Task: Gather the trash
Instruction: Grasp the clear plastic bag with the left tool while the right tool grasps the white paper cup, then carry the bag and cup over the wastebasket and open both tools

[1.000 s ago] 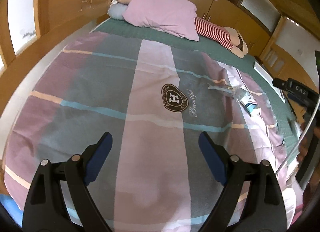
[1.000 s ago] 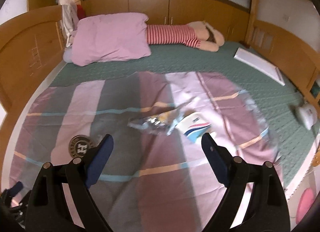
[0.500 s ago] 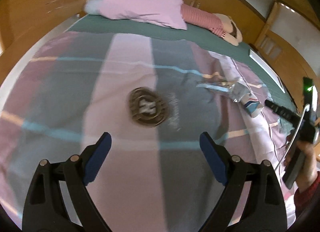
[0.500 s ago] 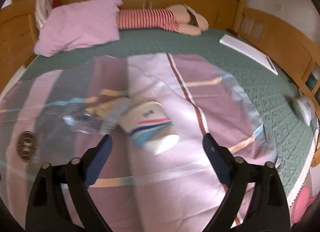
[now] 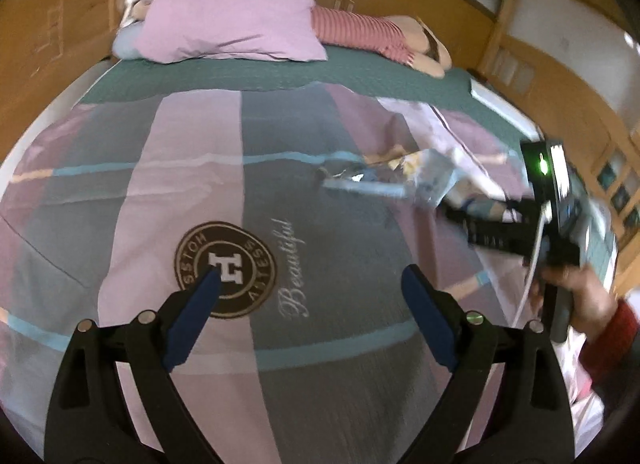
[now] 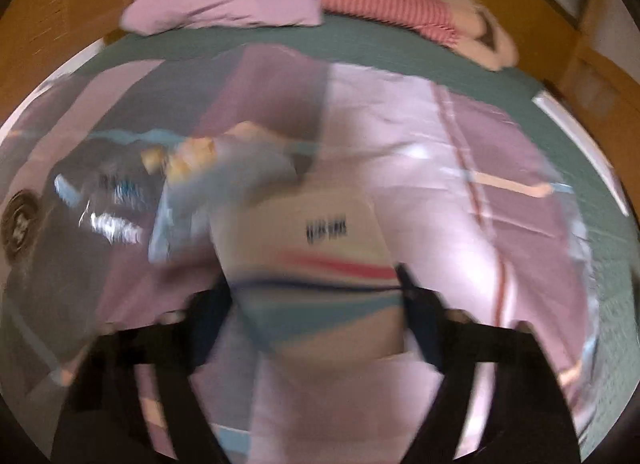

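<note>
My right gripper point(image 6: 316, 304) is closing around the paper cup point(image 6: 308, 260), left gripper point(image 5: 308, 320) released and empty; squeezing may crush it or snag the plastic wrapper point(image 6: 120, 204) beside it

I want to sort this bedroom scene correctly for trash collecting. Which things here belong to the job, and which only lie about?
For the job:
- paper cup, between the closing right claw
- crumpled clear wrapper beside it

Just lying about:
- pink pillow
- striped plush doll
- striped quilt
- left claw, open over the quilt, empty
</note>
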The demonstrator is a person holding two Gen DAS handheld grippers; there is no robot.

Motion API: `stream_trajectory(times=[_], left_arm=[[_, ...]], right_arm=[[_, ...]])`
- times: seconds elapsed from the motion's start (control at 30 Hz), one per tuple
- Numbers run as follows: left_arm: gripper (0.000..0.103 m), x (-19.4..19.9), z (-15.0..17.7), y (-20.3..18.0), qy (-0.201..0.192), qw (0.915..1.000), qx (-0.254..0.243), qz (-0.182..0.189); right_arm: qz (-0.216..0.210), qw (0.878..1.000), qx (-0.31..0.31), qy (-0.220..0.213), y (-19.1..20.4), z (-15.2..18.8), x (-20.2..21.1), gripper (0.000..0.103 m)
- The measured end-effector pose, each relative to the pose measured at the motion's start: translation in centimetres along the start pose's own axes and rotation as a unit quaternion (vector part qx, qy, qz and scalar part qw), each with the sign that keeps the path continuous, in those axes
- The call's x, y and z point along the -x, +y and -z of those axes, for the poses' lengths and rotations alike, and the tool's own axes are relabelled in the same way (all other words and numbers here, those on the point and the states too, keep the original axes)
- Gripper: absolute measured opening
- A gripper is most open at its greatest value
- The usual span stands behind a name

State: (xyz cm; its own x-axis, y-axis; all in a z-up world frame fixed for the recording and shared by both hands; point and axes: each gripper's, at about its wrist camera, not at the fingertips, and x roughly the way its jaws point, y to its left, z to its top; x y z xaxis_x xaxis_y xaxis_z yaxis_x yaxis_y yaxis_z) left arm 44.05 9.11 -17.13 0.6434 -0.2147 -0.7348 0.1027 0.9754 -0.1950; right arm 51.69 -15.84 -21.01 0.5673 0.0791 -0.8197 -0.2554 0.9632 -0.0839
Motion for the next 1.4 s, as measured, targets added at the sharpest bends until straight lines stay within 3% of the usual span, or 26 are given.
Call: stream_trajectory(times=[0.17,0.3,0.37,0.5,0.63,0.8,0.83,0.87,0.9,0.93,1.07,1.2,1.3,1.4], left_arm=[[0.091,-0.3,-1.4,2.4,-0.031,0.9977,0.061,-0.001],[0.094,-2.0,-3.4,2.3,-0.044,0.9962,0.074,-0.016],[0.096,-4.1,-4.9,1.2,-0.023,0.9967,0.077,-0.016],[0.097,-8.5,-6.6,-1.3,0.043,0.9935,0.096,0.043],[0.098,-12.0,-7.0,-3.6,0.094,0.9867,0.106,0.079],[0.095,-14.9,-5.8,-3.7,0.106,0.9853,0.117,0.065],[0.077,-14.7,-5.8,-3.8,0.089,0.9889,0.105,0.057],[0.048,-14.8,-5.9,-3.9,0.087,0.9905,0.088,0.059],[0.037,-14.9,-6.0,-4.2,0.096,0.9900,0.073,0.074],[0.033,-14.9,-5.9,-4.1,0.098,0.9891,0.073,0.082],[0.021,-12.8,-6.0,-4.5,0.080,0.9934,0.037,0.073],[0.020,-7.3,-7.1,-5.4,0.042,0.9979,-0.008,0.048],[0.019,-0.5,-6.6,-5.6,-0.010,0.9988,-0.042,0.024],[0.019,7.9,-3.5,-4.6,-0.058,0.9977,-0.035,0.007]], right_arm=[[-0.085,0.996,-0.002,0.012,2.9,1.7,1.9,0.070],[-0.108,0.994,-0.017,0.030,5.5,4.6,4.5,0.070],[-0.111,0.993,-0.028,0.024,6.4,5.9,6.3,0.070],[-0.110,0.993,-0.019,-0.028,8.5,9.0,12.0,0.070],[-0.105,0.993,-0.008,-0.047,10.4,10.9,15.4,0.070],[-0.075,0.995,0.010,-0.065,11.9,12.4,17.9,0.070],[-0.070,0.995,0.008,-0.066,11.8,12.7,18.2,0.070],[-0.074,0.995,0.003,-0.066,11.3,12.8,18.4,0.070],[-0.079,0.995,-0.009,-0.067,10.9,13.0,18.6,0.070],[-0.076,0.994,-0.019,-0.070,10.6,13.1,18.8,0.070],[-0.056,0.993,-0.046,-0.090,9.2,13.6,20.3,0.070],[-0.067,0.986,-0.066,-0.139,8.4,14.2,24.9,0.070],[-0.084,0.978,-0.066,-0.178,9.0,14.8,28.9,0.070],[-0.108,0.967,-0.063,-0.221,10.0,15.5,33.2,0.070]])
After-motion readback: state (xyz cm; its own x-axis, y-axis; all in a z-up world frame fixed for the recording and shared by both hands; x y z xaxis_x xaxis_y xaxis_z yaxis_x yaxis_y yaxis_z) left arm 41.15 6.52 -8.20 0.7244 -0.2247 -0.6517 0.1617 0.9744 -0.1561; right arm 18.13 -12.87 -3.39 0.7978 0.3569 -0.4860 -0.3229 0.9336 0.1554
